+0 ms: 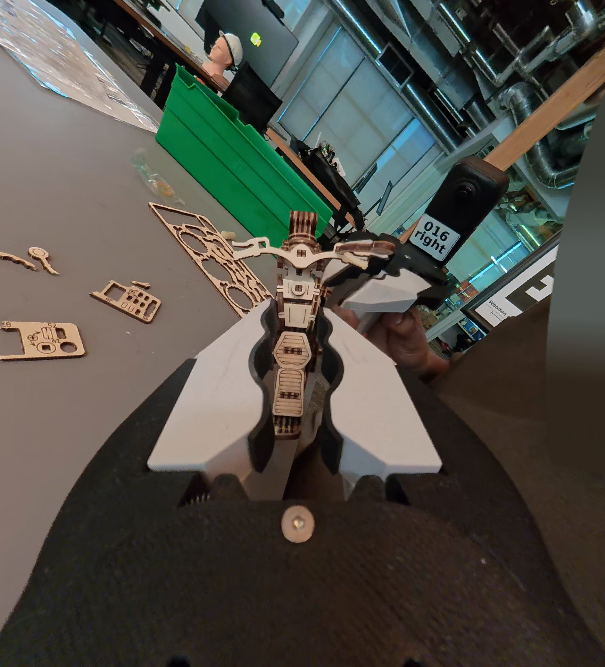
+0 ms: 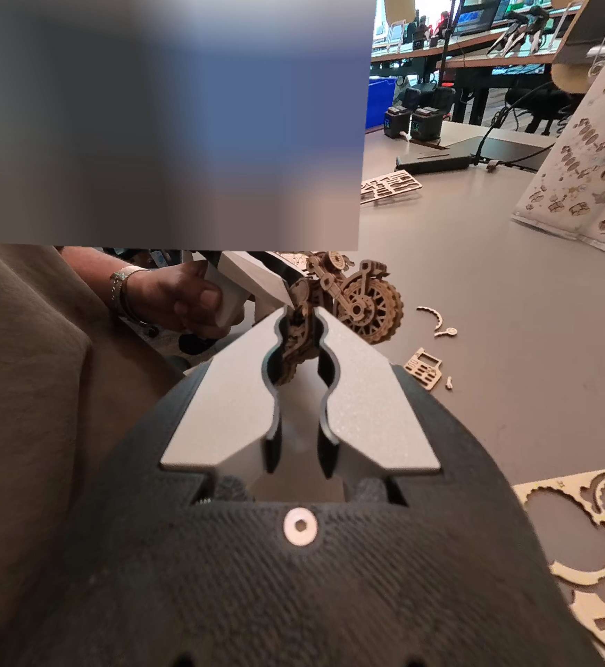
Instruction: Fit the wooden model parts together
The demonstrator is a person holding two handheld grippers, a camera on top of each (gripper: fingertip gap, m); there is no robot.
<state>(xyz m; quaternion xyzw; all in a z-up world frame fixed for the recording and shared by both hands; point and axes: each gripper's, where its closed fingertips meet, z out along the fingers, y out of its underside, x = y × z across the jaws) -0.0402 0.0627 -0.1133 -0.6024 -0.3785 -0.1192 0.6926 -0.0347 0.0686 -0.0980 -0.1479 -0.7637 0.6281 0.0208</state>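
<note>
A wooden motorcycle model [image 1: 291, 346] is held upright above the grey table [image 1: 41, 180] between the white fingers of my left gripper [image 1: 295, 314], which is shut on its body behind the handlebar [image 1: 295, 254]. My right gripper [image 1: 362, 254] comes in from the right and is shut on a small dark wooden piece [image 1: 364, 247] at the handlebar's right end. In the right wrist view my right gripper [image 2: 301, 314] pinches a part of the model, whose front wheel [image 2: 369, 310] shows to the right. The left gripper [image 2: 257, 285] and a hand hold the model from behind.
A green bin [image 1: 236, 151] stands at the table's far edge. A punched-out parts sheet [image 1: 218, 260], two small offcuts [image 1: 128, 301] [image 1: 45, 341] and a curved strip [image 1: 1, 256] lie on the table. Another sheet [image 2: 582, 534] lies near right, and an instruction sheet [image 2: 589, 173] farther back. Less than 4 cm separates the two grippers' tips.
</note>
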